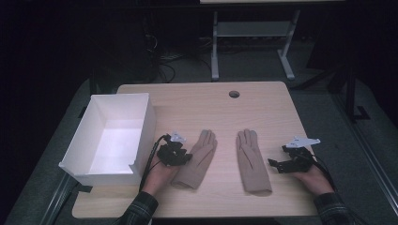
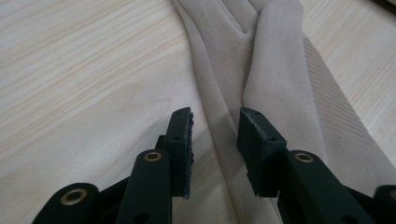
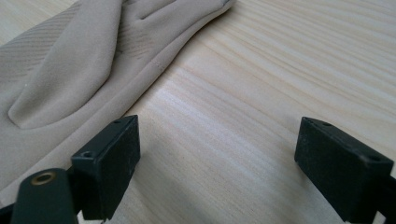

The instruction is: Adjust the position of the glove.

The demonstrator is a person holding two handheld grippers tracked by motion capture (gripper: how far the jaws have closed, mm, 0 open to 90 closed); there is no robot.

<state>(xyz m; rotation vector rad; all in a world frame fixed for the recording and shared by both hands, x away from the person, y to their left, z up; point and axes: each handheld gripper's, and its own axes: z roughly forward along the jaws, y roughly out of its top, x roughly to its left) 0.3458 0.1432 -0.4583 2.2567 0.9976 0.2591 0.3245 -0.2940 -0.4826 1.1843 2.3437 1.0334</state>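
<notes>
My left gripper [image 1: 180, 157] sits at the near edge of the left glove [image 1: 197, 159], jaws narrowly parted over its side seam without pinching, the glove's length running away along the counter [image 1: 263, 101], while my right gripper [image 1: 278, 165] waits wide beside the right glove [image 1: 252, 161].

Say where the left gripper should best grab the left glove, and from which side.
Probably the cuff-side edge nearest the left gripper, coming in low from the glove's left. The left glove lies flat on the table, fingers pointing away, so only a thin edge offers anything to pinch. The jaws already stand slightly apart over that long edge, not yet pressing on it.
</notes>
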